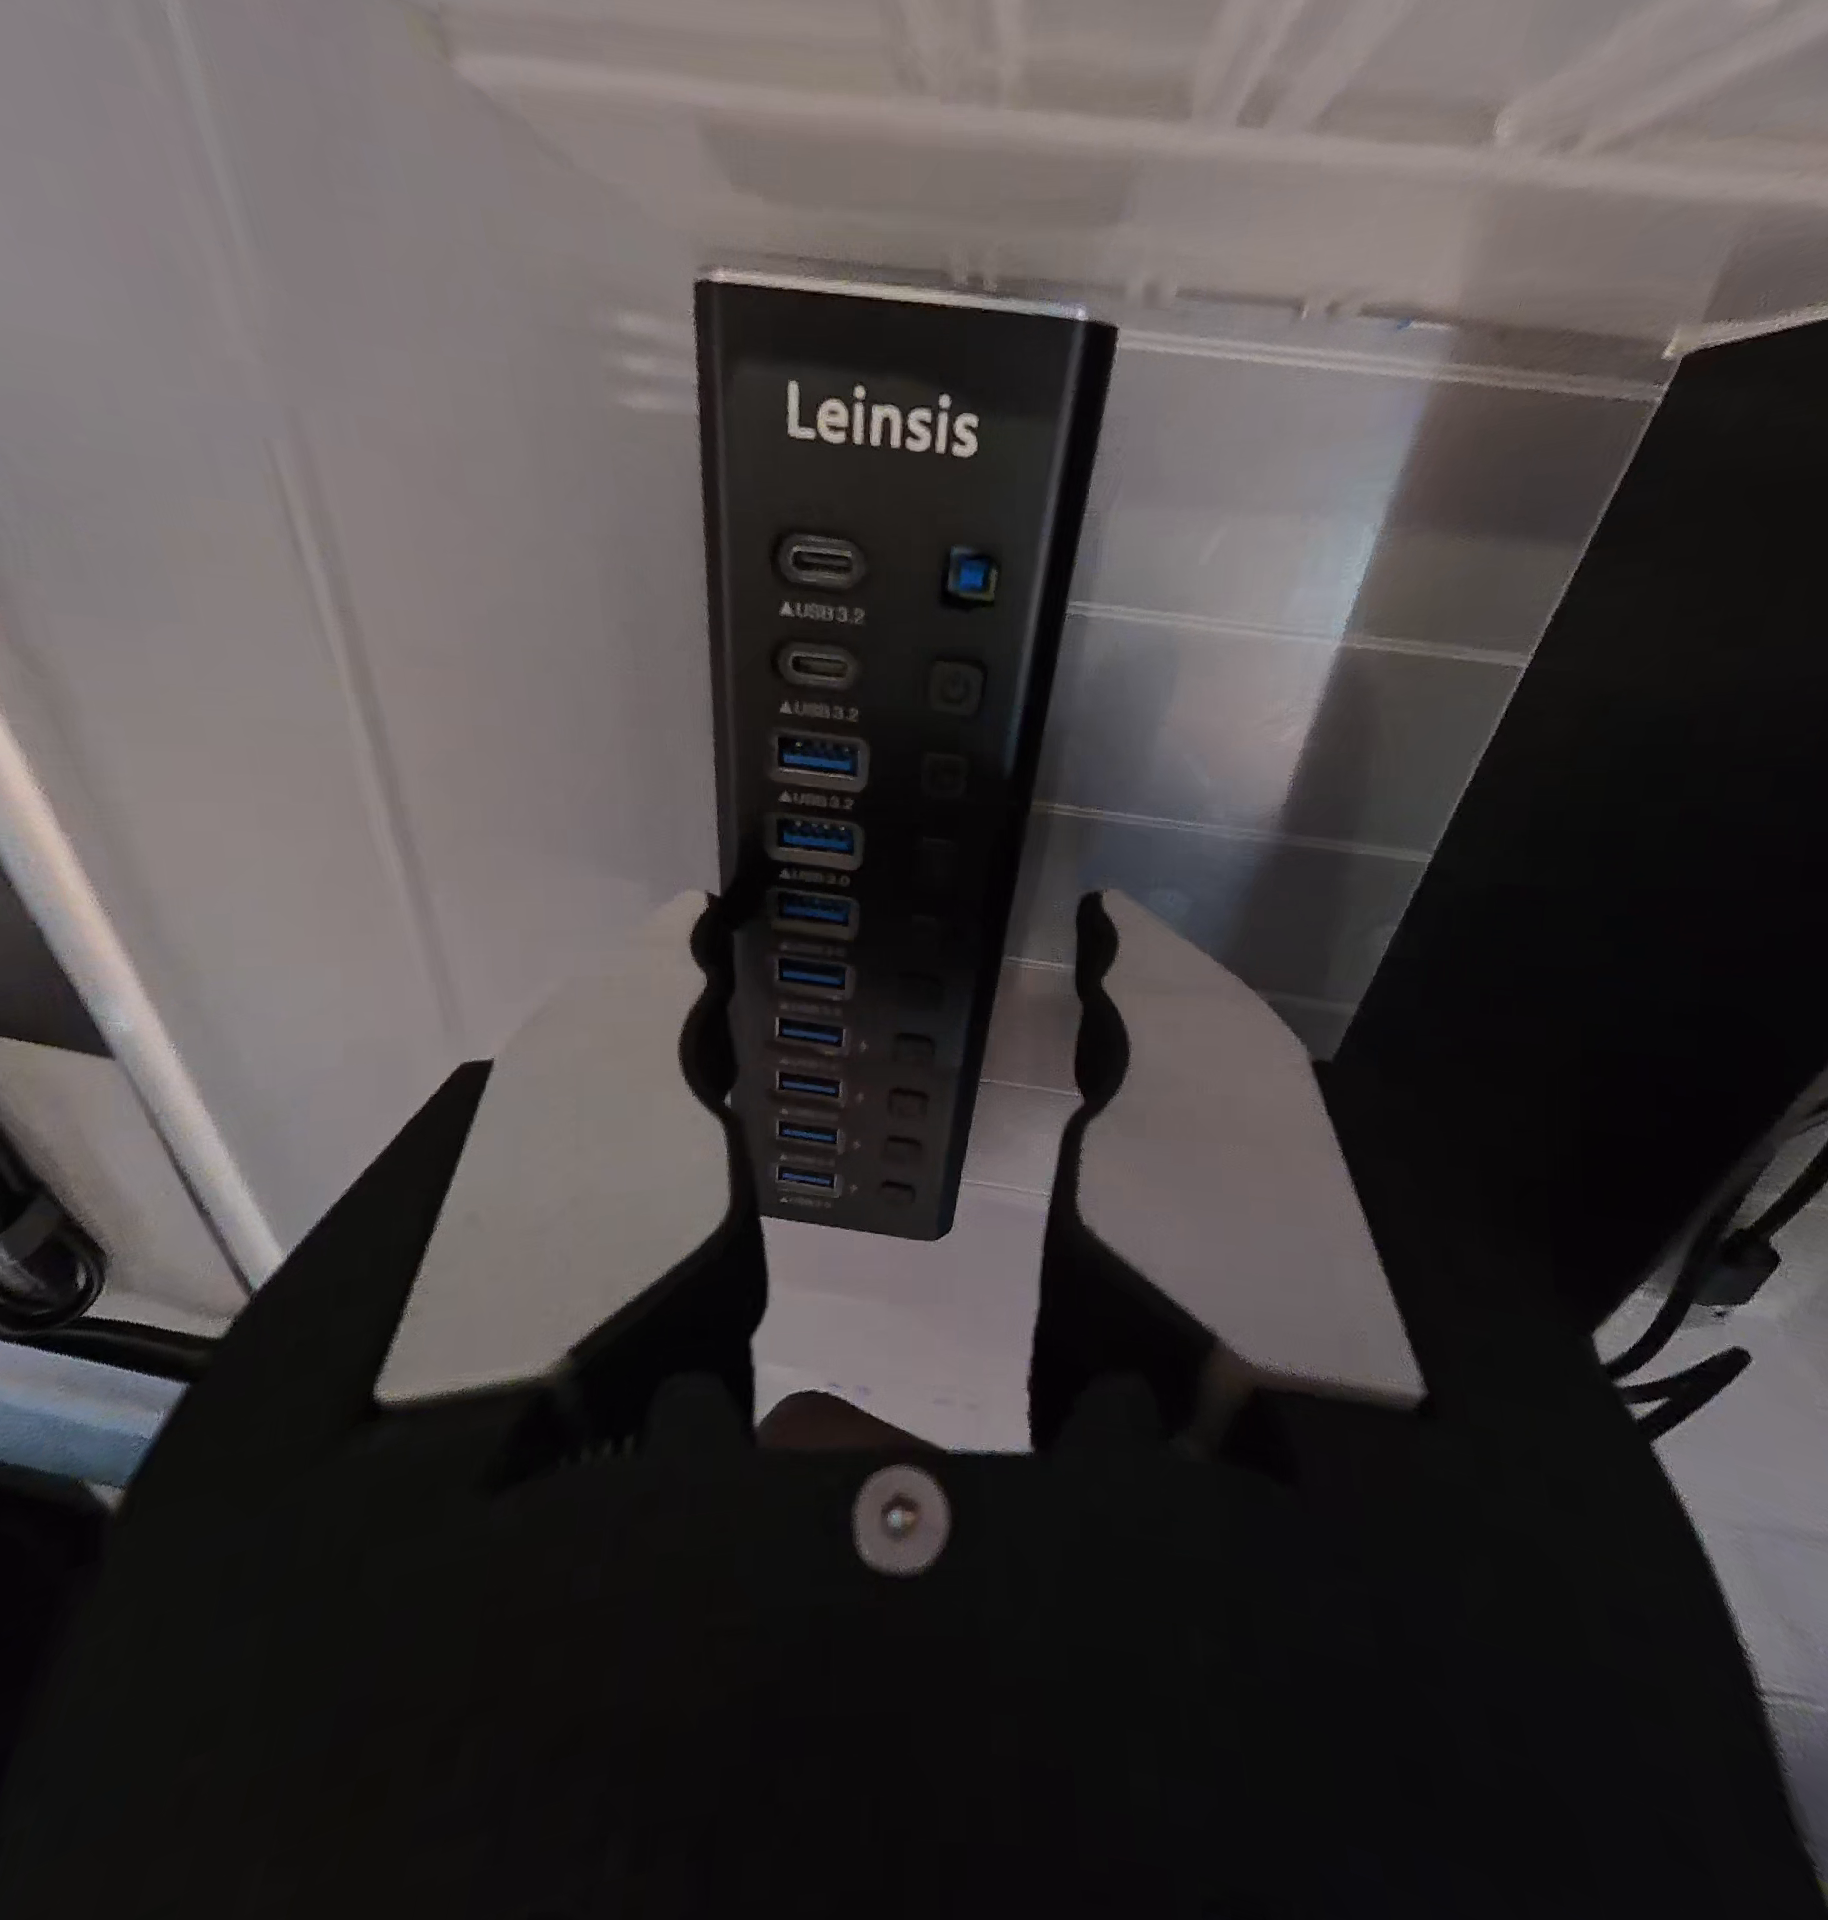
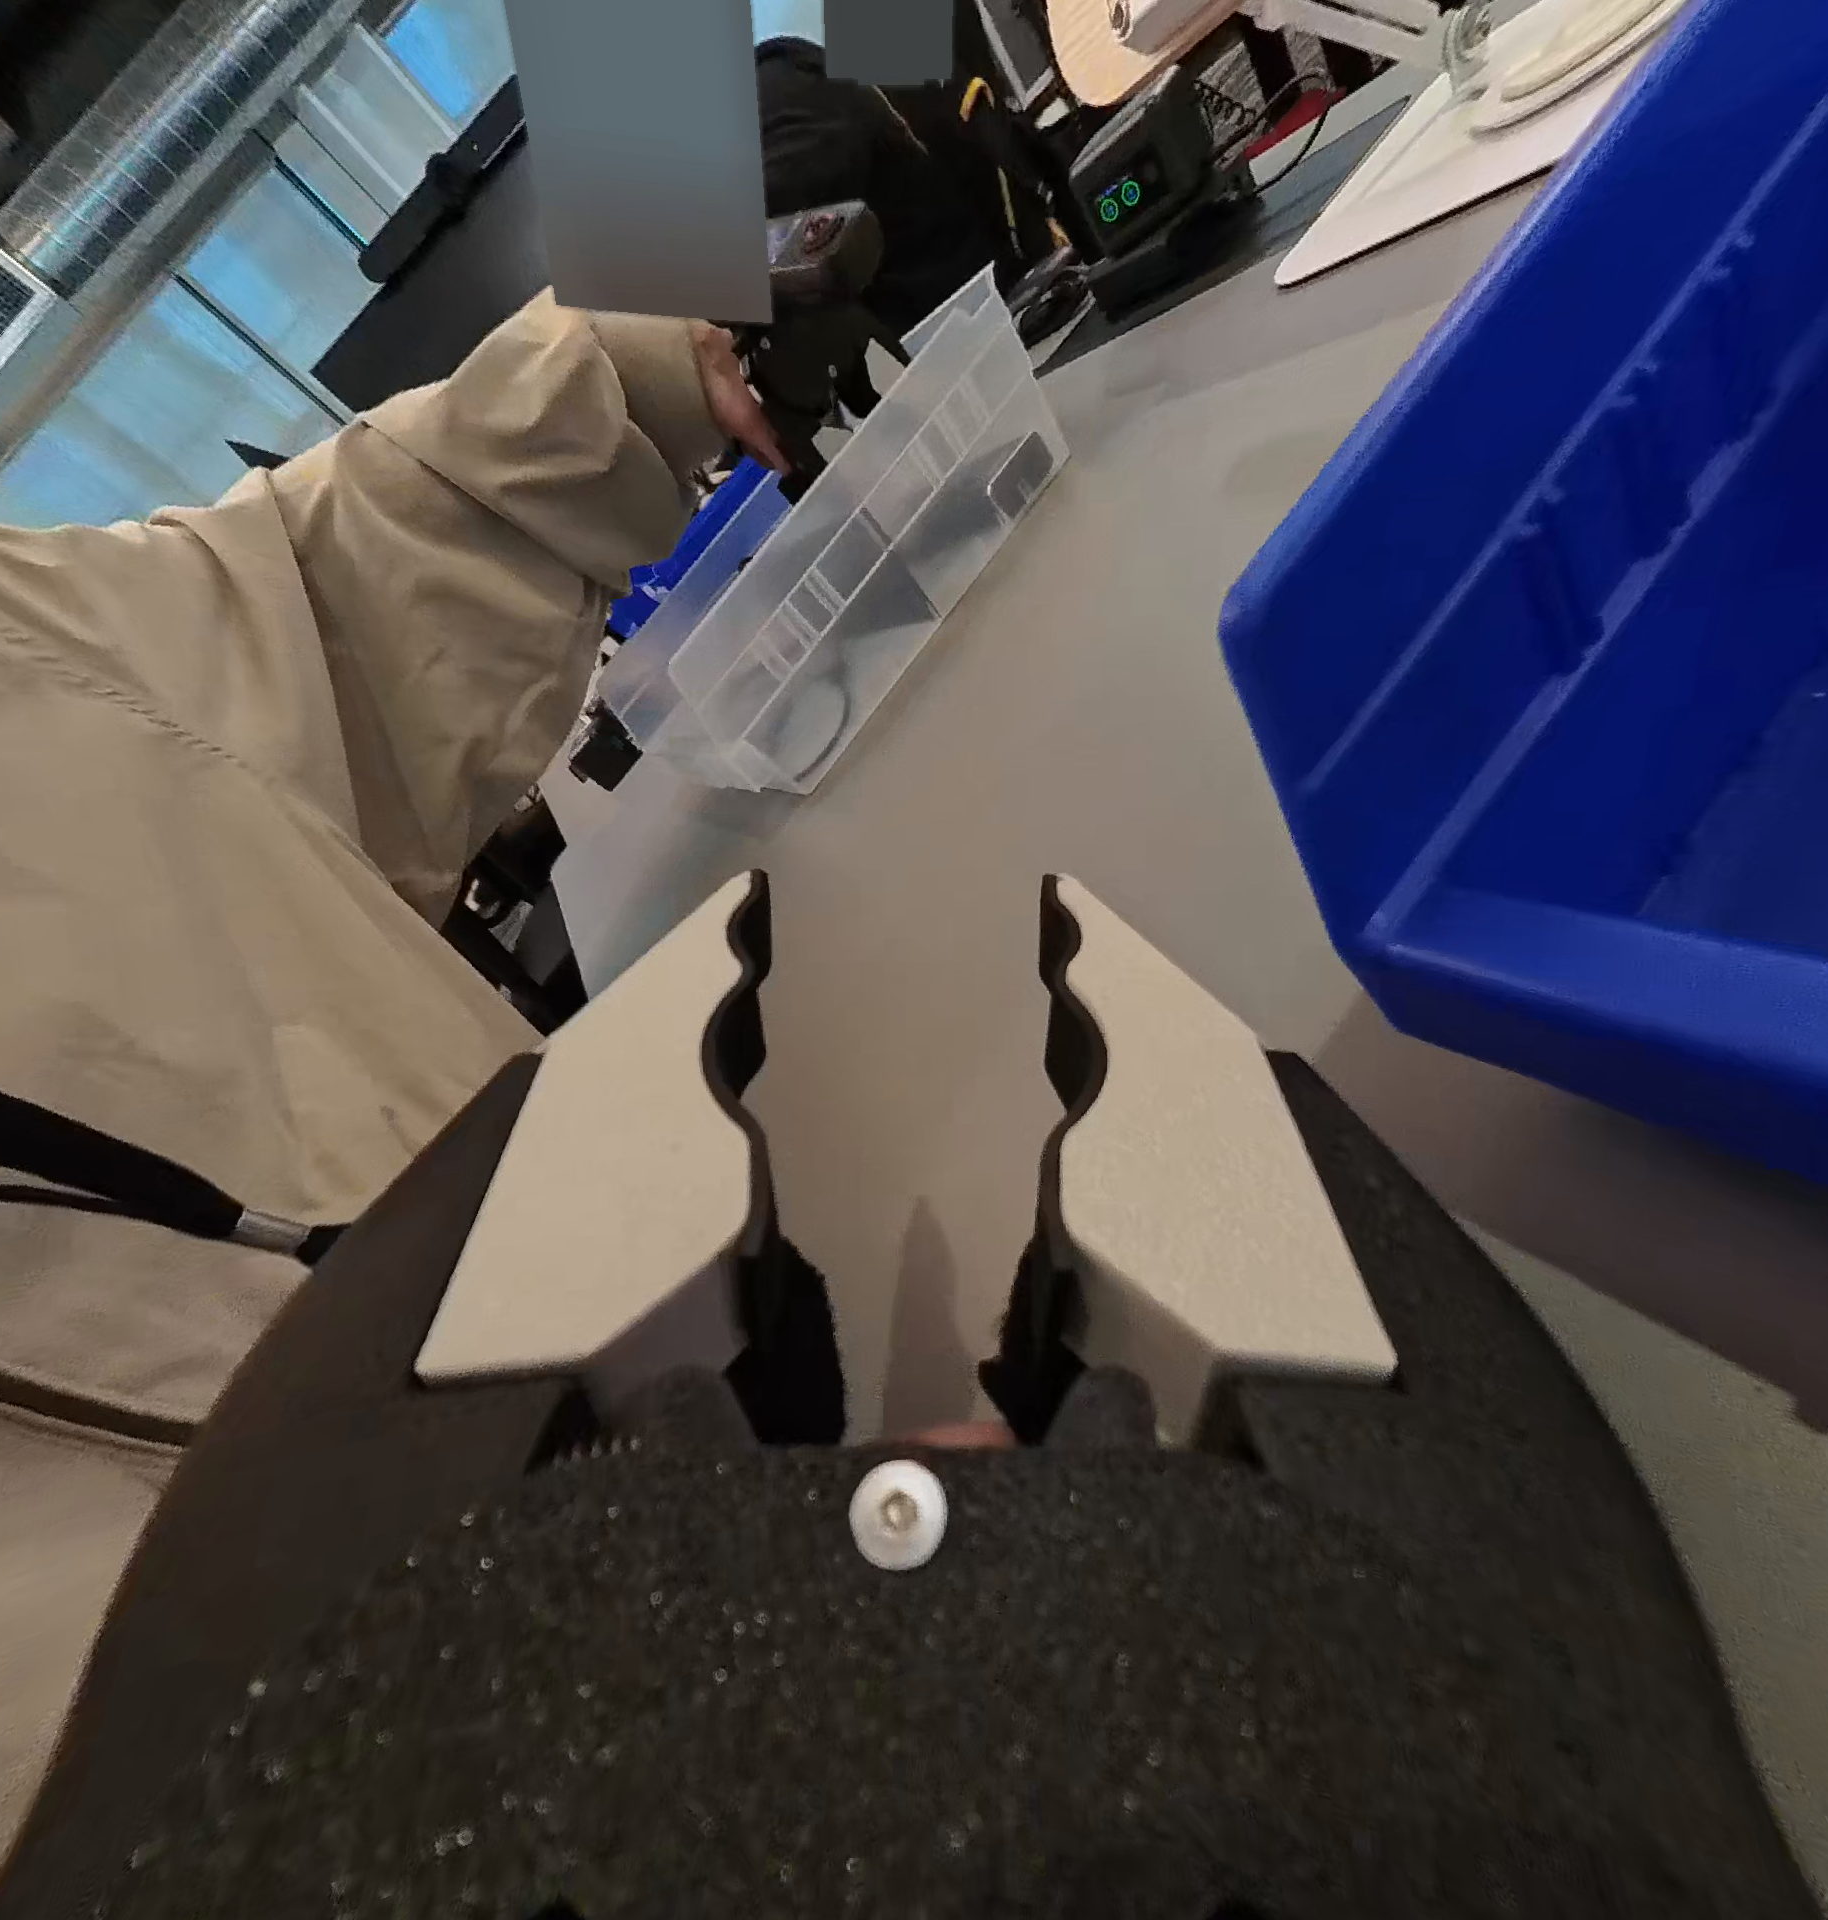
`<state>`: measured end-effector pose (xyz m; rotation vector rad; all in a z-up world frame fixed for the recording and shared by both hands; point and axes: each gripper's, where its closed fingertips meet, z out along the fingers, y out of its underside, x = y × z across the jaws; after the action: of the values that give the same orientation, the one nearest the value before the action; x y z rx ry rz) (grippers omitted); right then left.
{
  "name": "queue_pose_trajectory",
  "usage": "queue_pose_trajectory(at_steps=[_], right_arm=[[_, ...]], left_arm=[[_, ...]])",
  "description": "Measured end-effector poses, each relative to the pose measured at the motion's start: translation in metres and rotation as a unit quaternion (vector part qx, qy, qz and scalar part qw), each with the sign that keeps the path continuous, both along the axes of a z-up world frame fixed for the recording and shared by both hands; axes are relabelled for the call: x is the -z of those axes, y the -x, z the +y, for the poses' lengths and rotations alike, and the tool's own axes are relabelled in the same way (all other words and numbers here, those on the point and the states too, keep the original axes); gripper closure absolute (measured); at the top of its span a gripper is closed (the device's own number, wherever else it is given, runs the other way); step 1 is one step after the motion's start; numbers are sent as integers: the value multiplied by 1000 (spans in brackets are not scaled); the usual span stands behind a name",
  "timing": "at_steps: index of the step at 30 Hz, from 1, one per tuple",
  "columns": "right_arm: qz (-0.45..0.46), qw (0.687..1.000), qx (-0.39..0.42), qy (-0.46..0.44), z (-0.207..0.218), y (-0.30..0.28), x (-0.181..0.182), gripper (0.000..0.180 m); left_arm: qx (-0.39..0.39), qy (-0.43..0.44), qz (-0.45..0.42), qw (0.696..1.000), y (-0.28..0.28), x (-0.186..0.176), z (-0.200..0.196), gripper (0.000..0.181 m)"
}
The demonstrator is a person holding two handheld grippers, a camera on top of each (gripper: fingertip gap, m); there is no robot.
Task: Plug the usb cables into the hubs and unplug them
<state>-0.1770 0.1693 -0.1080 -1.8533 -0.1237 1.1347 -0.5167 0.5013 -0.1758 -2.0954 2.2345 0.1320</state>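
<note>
A tall black USB hub (image 1: 889,644) stands upright inside a clear plastic box, its column of blue ports facing me; no cable is plugged into it. My left gripper (image 1: 902,914) is open and empty, its fingers on either side of the hub's lower part, a little in front of it. My right gripper (image 2: 902,894) is open and empty above a grey table (image 2: 1045,727). The clear box (image 2: 848,582) with dark hubs inside shows farther off in the right wrist view, where the other gripper (image 2: 806,364) is held over it by a hand. No loose USB cable is in view.
A second black block (image 1: 1616,831) stands right of the hub. Black cables (image 1: 16,1247) lie at the left and cables (image 1: 1720,1299) at the right. A blue bin (image 2: 1575,582) sits at the right. A person in a beige coat (image 2: 266,779) fills the left. The left gripper's tips are roughly 50 centimeters from the right gripper's.
</note>
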Motion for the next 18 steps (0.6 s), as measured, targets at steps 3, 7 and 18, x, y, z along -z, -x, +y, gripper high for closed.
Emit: queue_pose_trajectory(at_steps=[3, 7, 18], right_arm=[[-7, 1000, 2, 3, -1, 0, 2, 128], [-34, 999, 0, 3, -3, 4, 6, 128], [-44, 999, 0, 8, 2, 6, 12, 129]], left_arm=[[40, -50, 18, 998, 1, 3, 10, 122], [85, -103, 42, 990, 1, 6, 19, 127], [84, -155, 6, 984, 11, 2, 15, 127]])
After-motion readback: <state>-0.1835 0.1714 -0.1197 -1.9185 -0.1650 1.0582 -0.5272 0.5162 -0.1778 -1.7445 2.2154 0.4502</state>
